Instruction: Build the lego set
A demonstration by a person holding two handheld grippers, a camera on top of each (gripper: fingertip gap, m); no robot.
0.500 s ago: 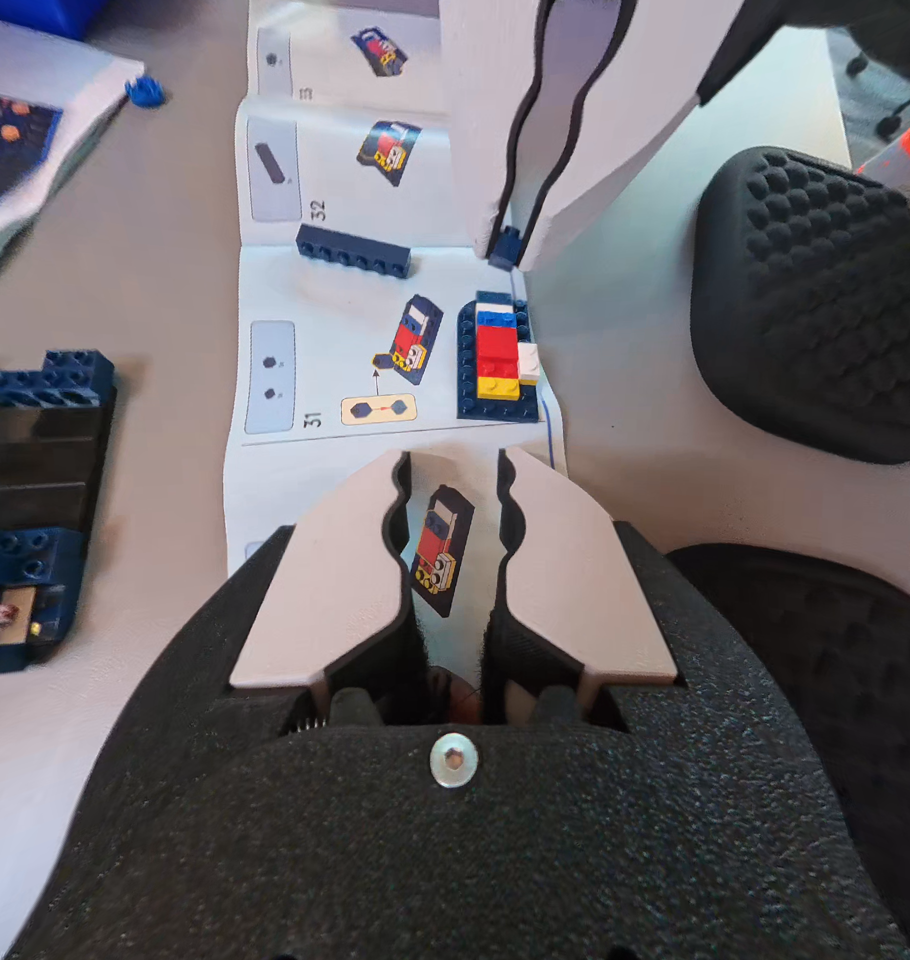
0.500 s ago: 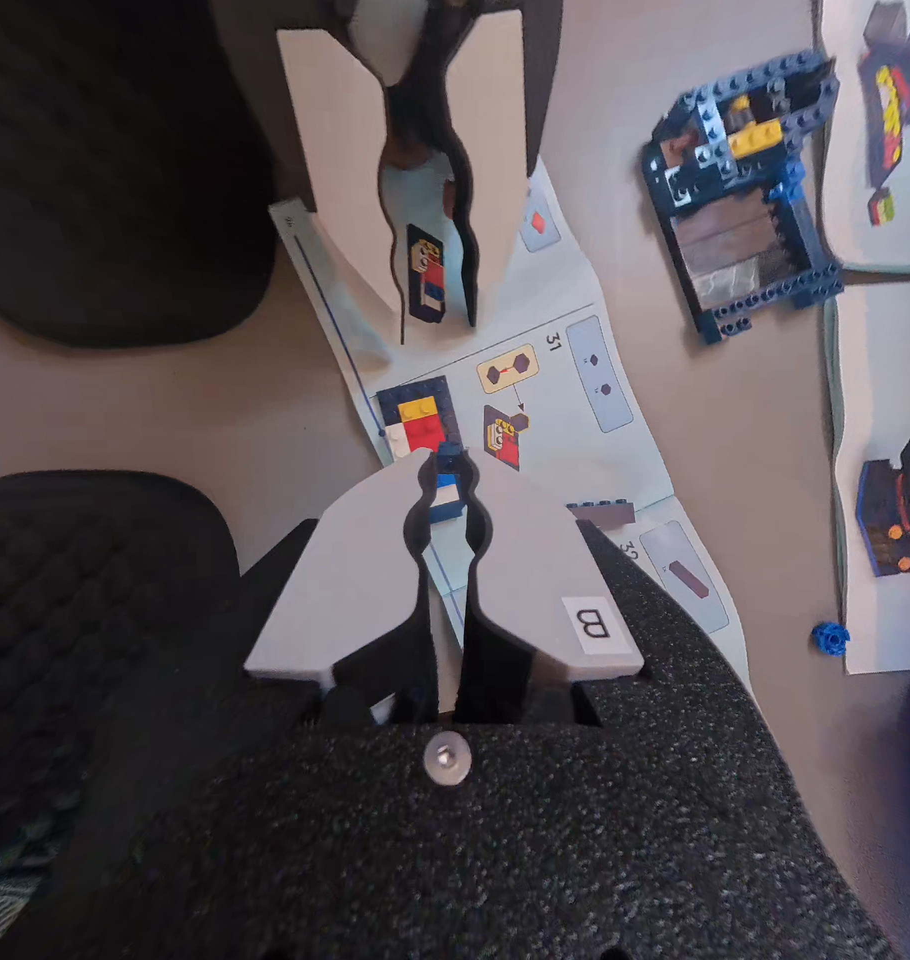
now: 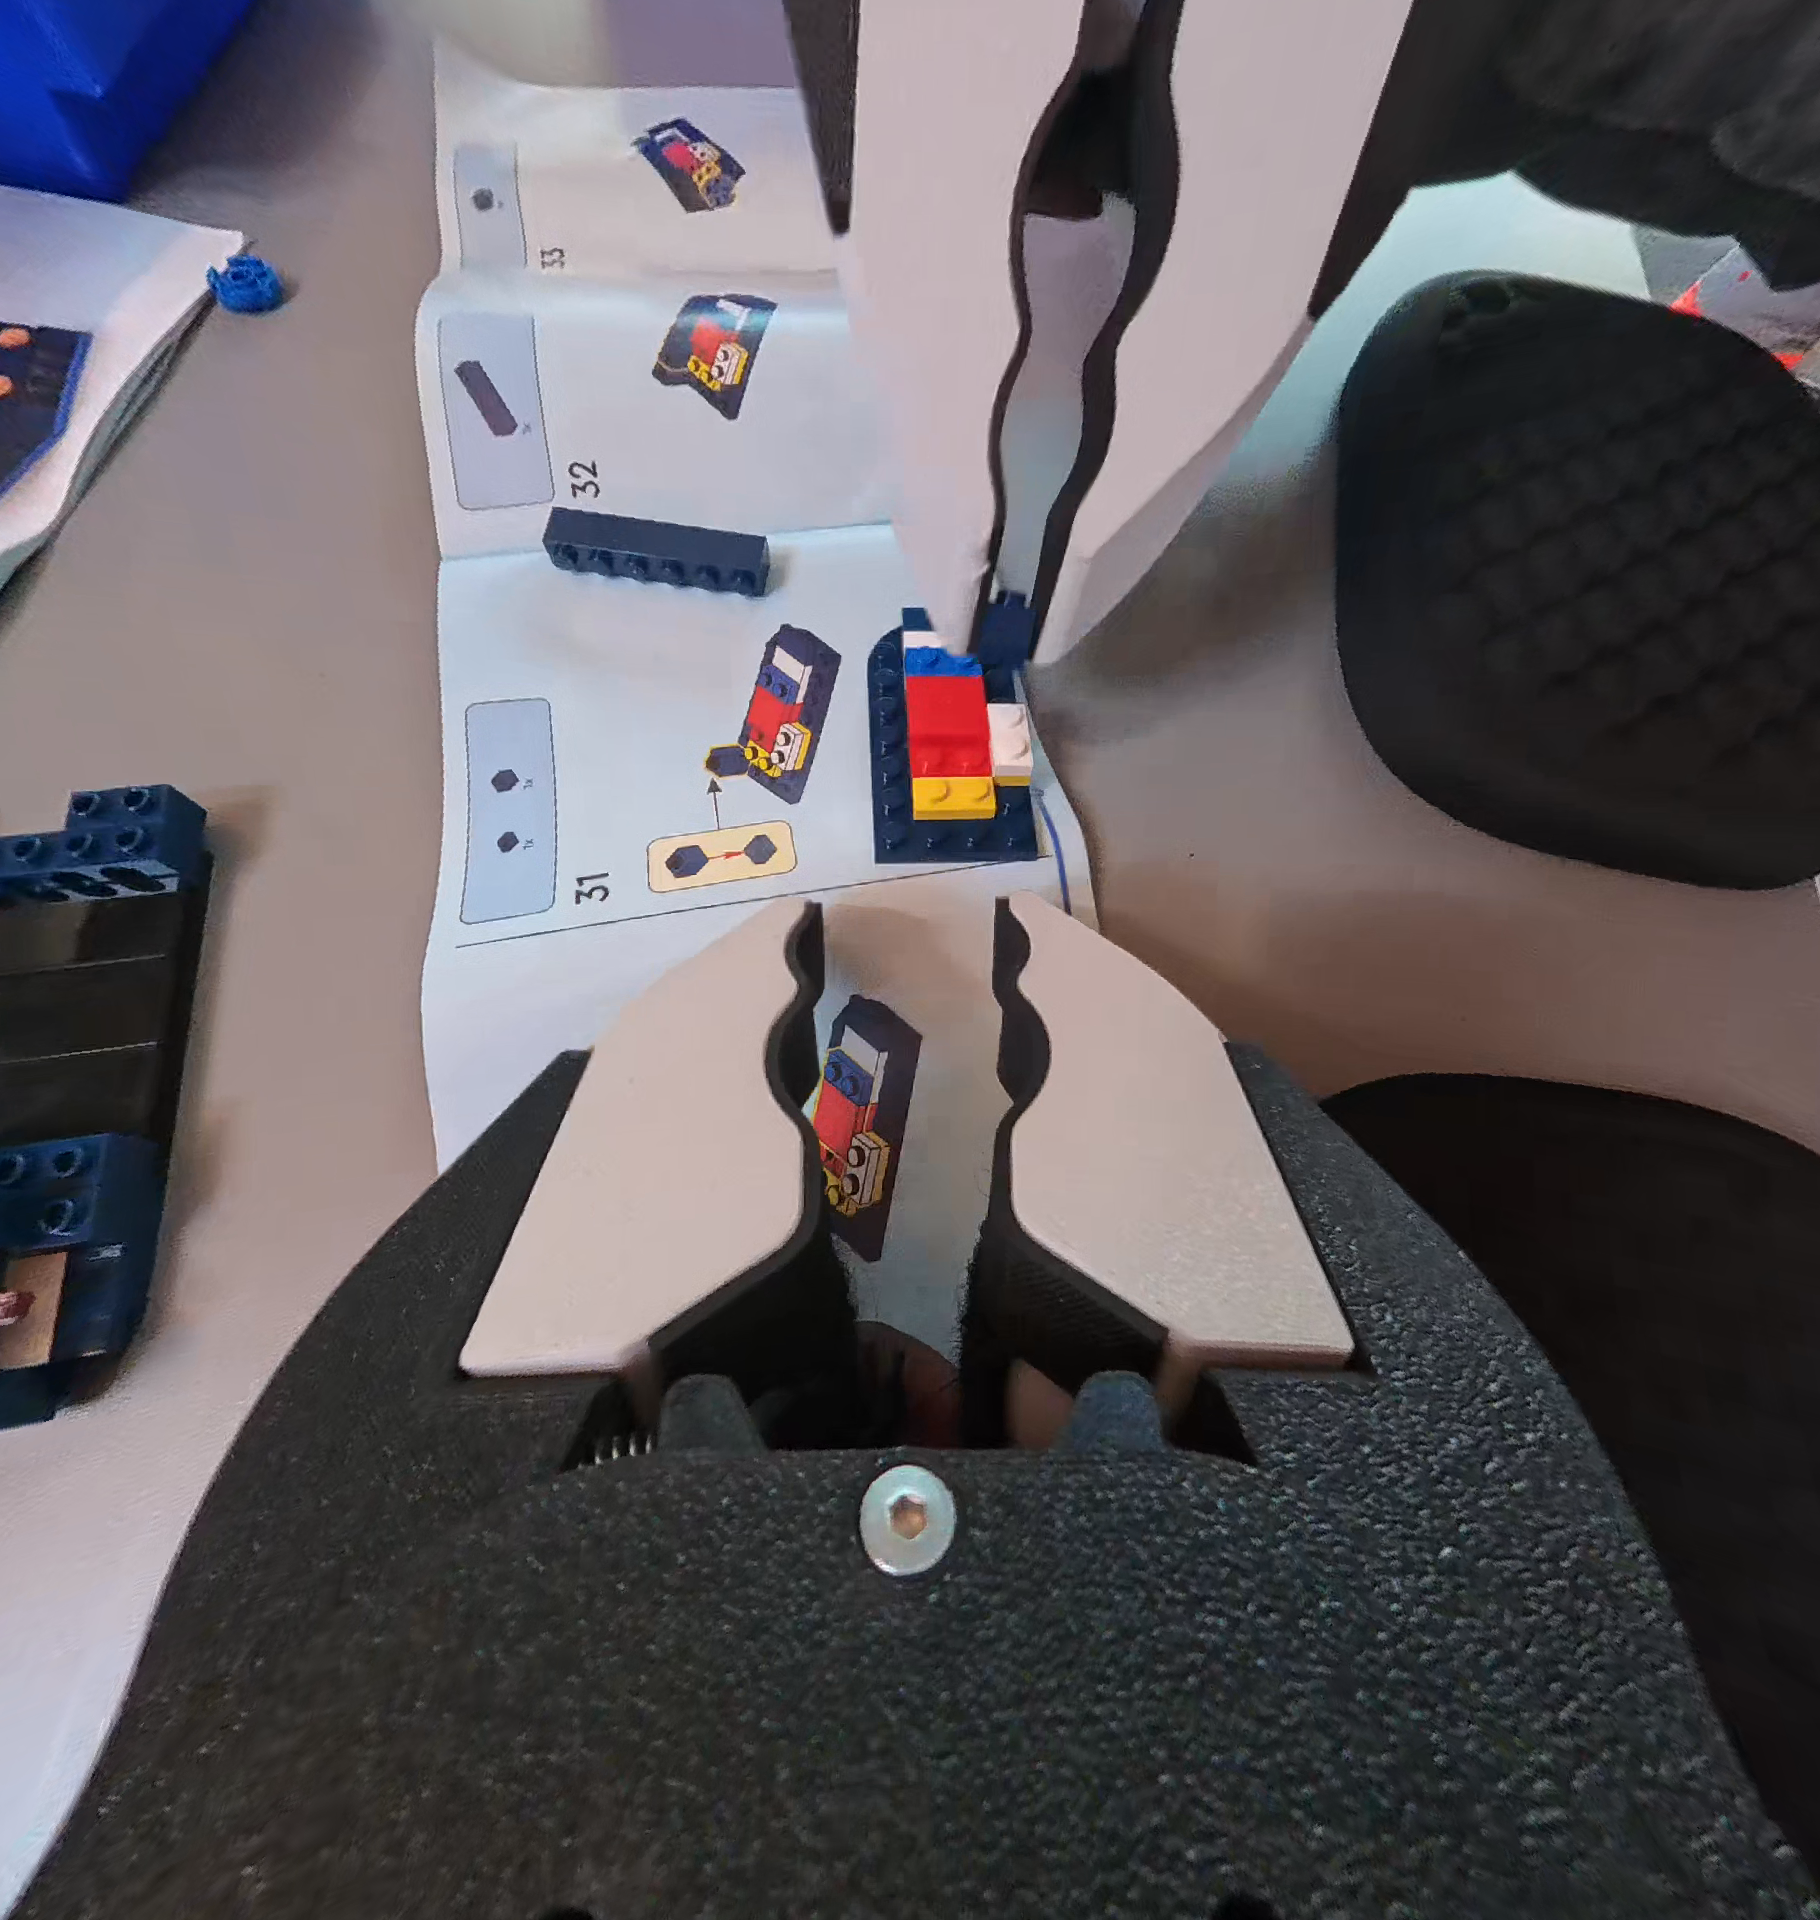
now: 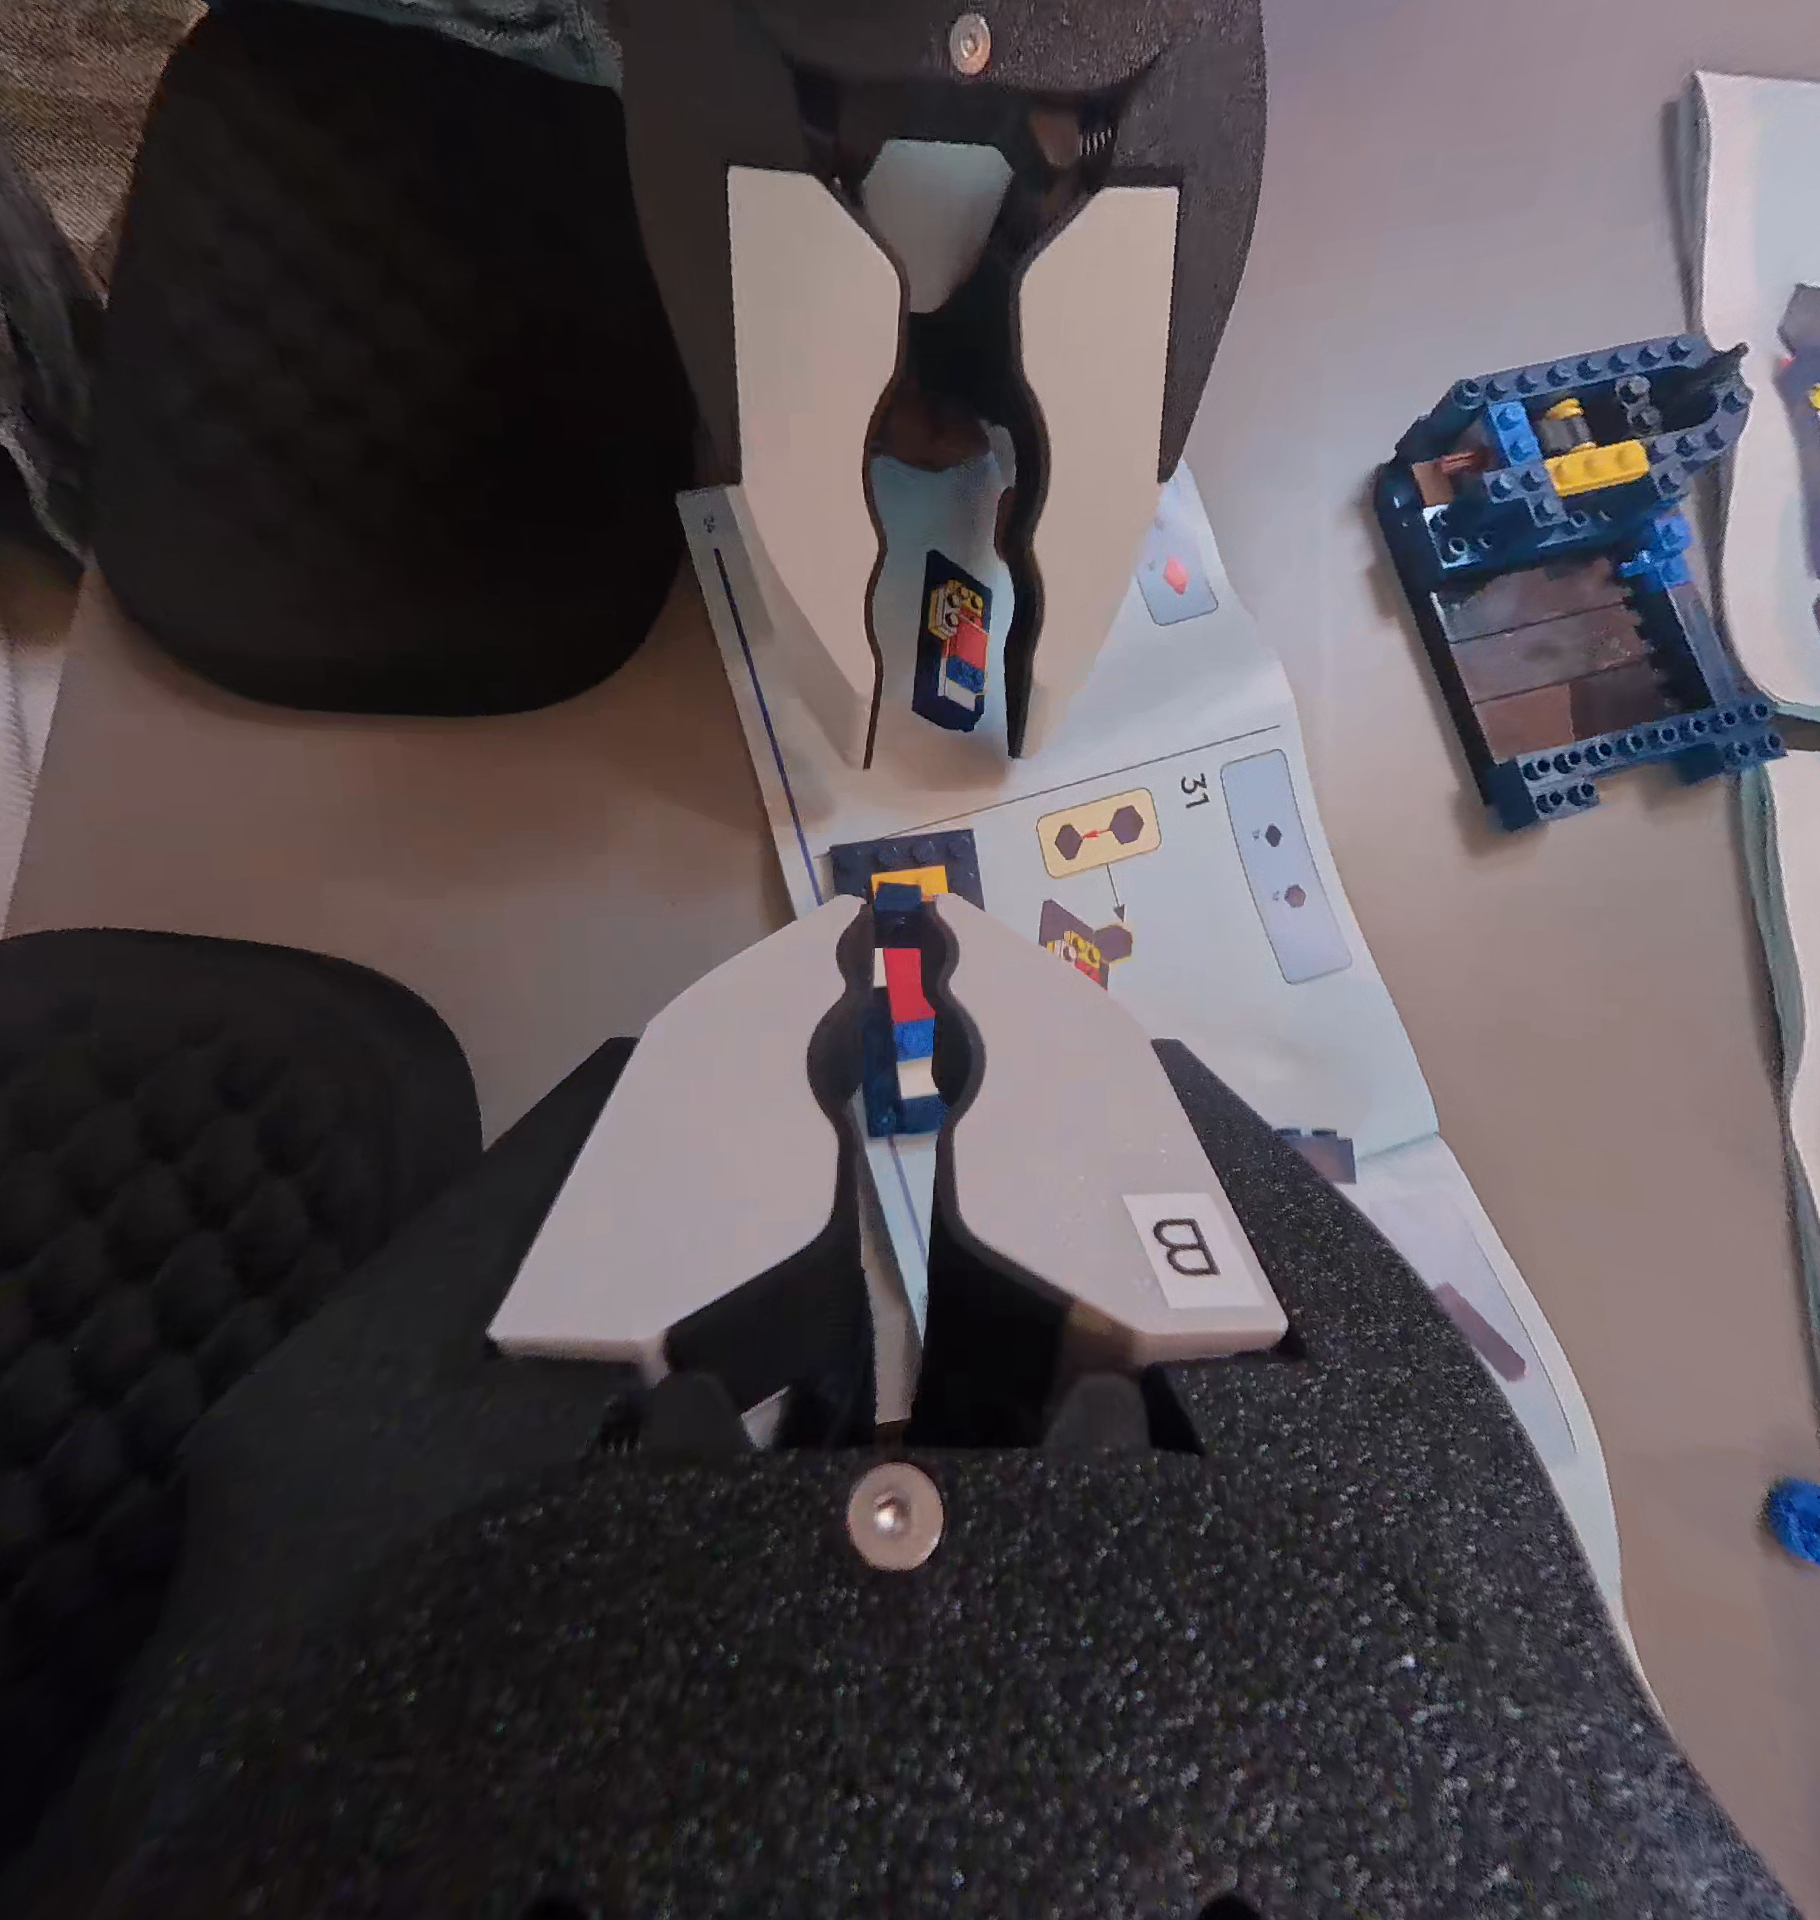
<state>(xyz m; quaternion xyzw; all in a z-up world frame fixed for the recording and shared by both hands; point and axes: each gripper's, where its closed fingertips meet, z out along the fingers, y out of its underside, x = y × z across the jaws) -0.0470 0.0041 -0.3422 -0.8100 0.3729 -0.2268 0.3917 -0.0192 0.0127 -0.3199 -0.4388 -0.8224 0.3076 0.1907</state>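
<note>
Brick (image 4: 898, 902), small and dark blue, sits clamped at the tips of the right gripper (image 4: 901, 914), directly over the plate model (image 3: 950, 743) on the instruction sheet (image 3: 615, 665). Left gripper (image 3: 901, 920) stands apart, holding nothing, just short of the model. Long brick (image 3: 657, 551) lies nearby.

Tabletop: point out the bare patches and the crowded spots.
Bare tabletop lies between the instruction sheet and the large dark-blue build. Crowded: the small brick model, where the right claw pinches a dark-blue brick.
</note>
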